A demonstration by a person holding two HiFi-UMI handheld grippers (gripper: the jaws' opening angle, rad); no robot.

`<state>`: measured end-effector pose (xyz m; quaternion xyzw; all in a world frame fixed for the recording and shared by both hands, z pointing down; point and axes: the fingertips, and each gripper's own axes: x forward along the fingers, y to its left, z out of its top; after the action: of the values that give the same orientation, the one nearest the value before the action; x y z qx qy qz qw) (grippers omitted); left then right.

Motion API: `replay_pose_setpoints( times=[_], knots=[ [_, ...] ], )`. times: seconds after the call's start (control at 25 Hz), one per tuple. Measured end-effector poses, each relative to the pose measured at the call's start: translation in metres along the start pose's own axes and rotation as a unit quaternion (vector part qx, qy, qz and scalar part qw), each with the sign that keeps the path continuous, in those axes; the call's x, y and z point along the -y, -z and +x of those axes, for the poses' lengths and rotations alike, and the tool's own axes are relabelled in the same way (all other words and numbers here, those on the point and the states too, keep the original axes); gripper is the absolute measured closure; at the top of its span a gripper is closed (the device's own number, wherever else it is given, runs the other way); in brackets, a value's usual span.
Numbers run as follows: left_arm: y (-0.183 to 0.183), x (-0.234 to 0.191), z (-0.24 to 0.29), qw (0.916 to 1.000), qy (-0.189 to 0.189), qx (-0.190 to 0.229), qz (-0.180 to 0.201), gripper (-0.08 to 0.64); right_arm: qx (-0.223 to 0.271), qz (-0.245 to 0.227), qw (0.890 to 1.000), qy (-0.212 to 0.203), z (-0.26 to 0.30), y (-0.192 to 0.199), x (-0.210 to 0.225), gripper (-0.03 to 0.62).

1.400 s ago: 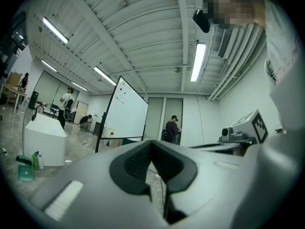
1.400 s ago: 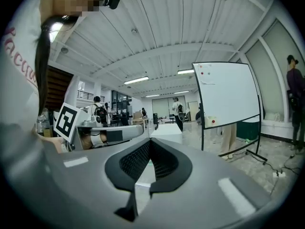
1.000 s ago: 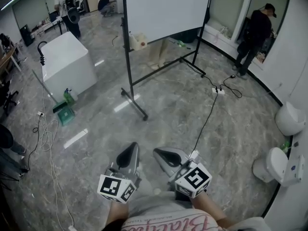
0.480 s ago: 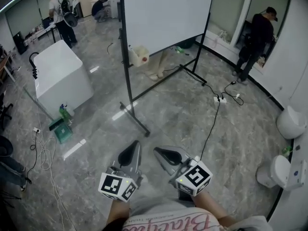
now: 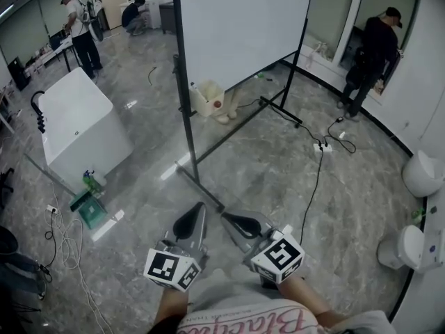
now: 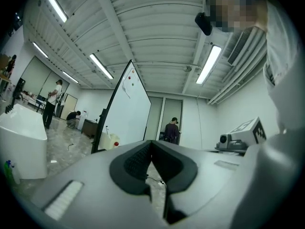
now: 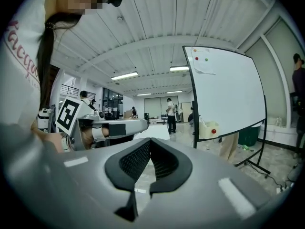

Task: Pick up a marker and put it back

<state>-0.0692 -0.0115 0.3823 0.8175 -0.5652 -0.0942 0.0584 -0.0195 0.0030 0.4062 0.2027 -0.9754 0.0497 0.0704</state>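
No marker can be made out in any view. A whiteboard [image 5: 243, 19] on a black wheeled stand stands ahead of me; it also shows in the right gripper view [image 7: 228, 94] and the left gripper view [image 6: 126, 109]. A cream box with a red dot [image 5: 212, 99] hangs at its lower edge. My left gripper [image 5: 191, 221] and right gripper [image 5: 236, 223] are held side by side low in the head view, well short of the board. Both are shut with nothing between the pads, as the left gripper [image 6: 151, 144] and right gripper [image 7: 149, 142] views show.
The stand's black foot [image 5: 201, 183] reaches toward me across the grey marble floor. A white cabinet [image 5: 80, 117] stands at the left with a green bottle [image 5: 89, 181] beside it. A black cable and power strip [image 5: 321, 146] lie at the right. A person [image 5: 372, 47] stands far right.
The whiteboard and its stand have come nearer and lower in the head view, and the cabinet has slid left. Both grippers keep their place and stay shut.
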Motion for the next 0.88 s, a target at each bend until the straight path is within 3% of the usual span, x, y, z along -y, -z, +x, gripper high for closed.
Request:
replay_pose_setpoints(
  times=[0.16, 0.44, 0.88],
  knots=[
    [0.010, -0.014, 0.018, 0.9998, 0.006, -0.016, -0.013, 0.560, 0.000, 0.028, 1.000, 0.007, 0.015, -0.001, 0.020, 0.591],
    [0.010, -0.051, 0.064, 0.9997, -0.009, -0.020, -0.012, 0.560, 0.011, 0.029, 0.999, 0.017, 0.049, -0.017, 0.081, 0.589],
    [-0.011, -0.130, 0.170, 0.9976, -0.069, -0.005, 0.004, 0.560, 0.013, 0.006, 0.999, -0.041, 0.143, -0.055, 0.189, 0.531]
  ],
)
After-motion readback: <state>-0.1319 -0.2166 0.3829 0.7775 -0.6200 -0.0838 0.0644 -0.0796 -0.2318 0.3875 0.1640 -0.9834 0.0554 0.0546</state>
